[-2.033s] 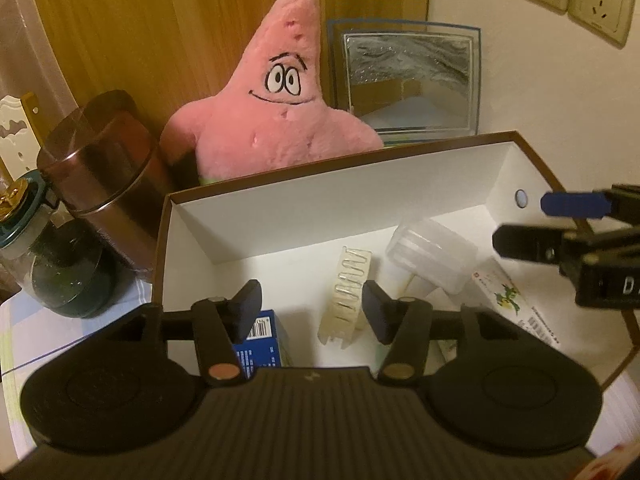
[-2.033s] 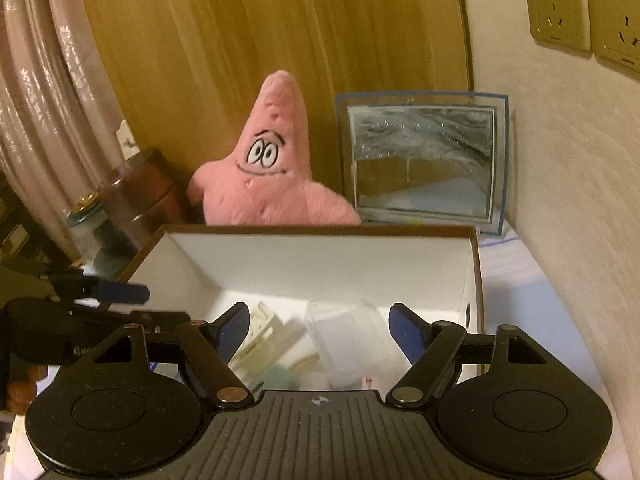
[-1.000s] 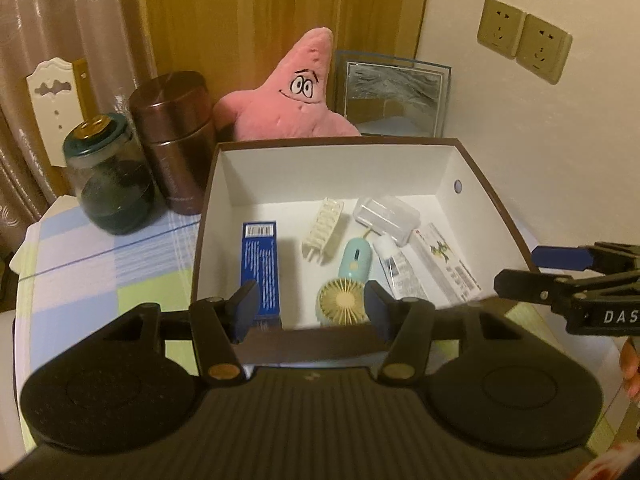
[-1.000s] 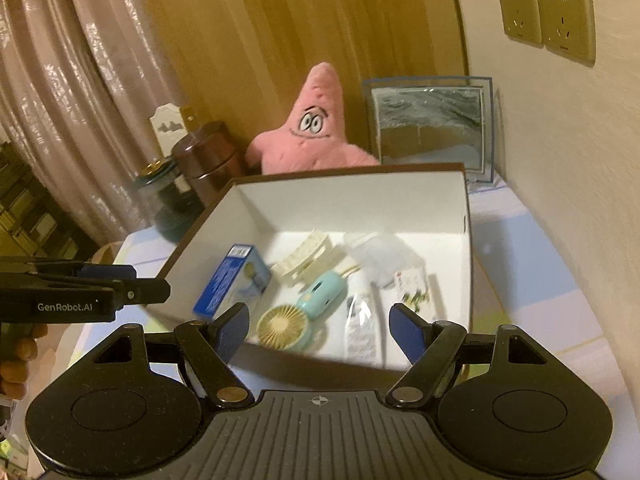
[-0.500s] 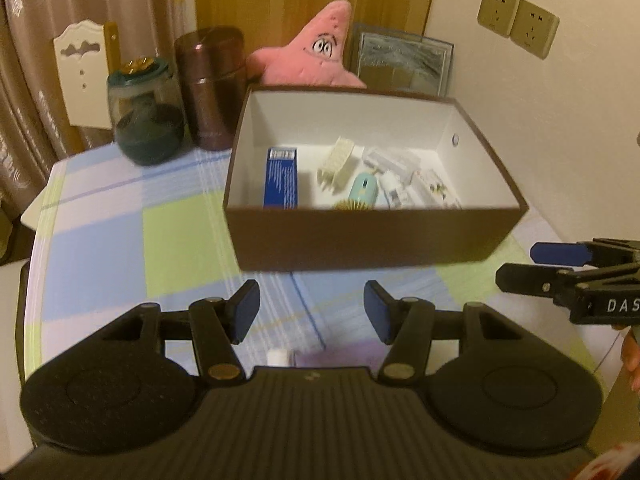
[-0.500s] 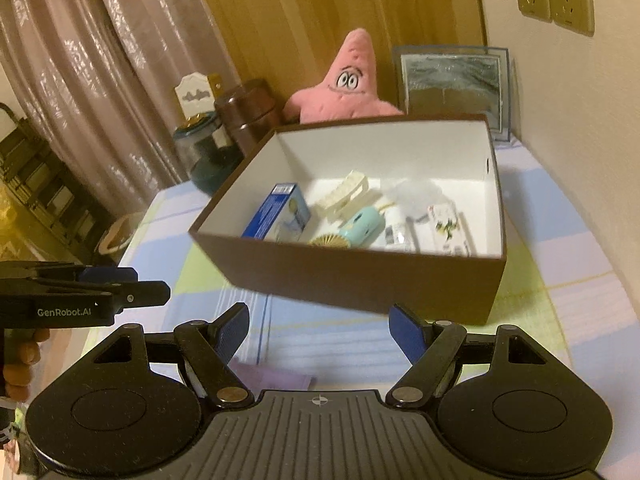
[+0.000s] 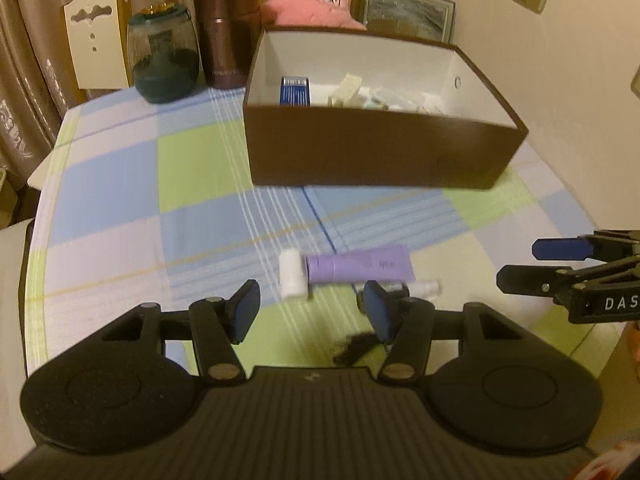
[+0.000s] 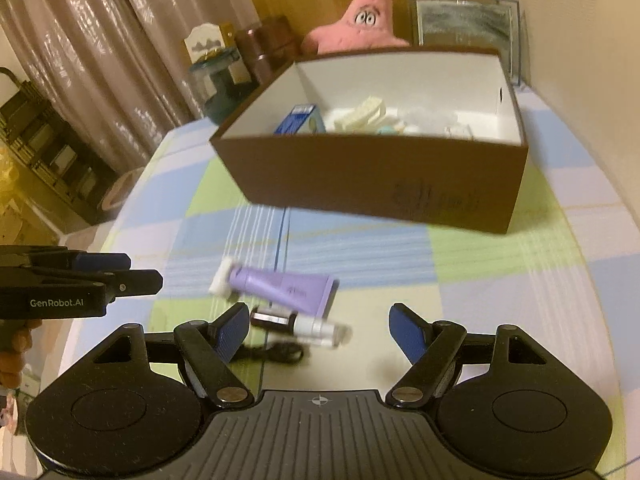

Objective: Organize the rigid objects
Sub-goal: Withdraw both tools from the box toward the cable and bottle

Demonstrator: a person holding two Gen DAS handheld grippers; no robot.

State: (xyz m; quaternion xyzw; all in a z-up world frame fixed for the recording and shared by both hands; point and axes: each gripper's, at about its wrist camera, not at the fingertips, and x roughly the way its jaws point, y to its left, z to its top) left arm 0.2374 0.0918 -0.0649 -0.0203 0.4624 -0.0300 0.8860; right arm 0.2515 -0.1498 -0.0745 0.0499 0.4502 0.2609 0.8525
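Observation:
A brown box (image 7: 376, 152) with a white inside stands on the checked tablecloth and holds a blue carton (image 7: 295, 90), a cream hair clip (image 7: 346, 88) and other small items. In front of it lie a purple tube with a white cap (image 7: 352, 270), a small dark-and-white bottle (image 7: 404, 289) and a black cord (image 7: 356, 346). The tube (image 8: 280, 286), bottle (image 8: 298, 325) and cord (image 8: 276, 354) also show in the right wrist view. My left gripper (image 7: 310, 314) is open and empty just before the tube. My right gripper (image 8: 320, 334) is open and empty over the bottle.
Behind the box stand a pink star plush (image 7: 320, 4), a framed picture (image 7: 408, 14), a brown canister (image 7: 226, 32) and a dark glass jar (image 7: 164, 64). A wall runs along the right. Curtains and a shelf (image 8: 44, 152) are at the left.
Both grippers have pulled back from over the box toward the table's near side. The tube, bottle and cord have come into view. Both stay open.

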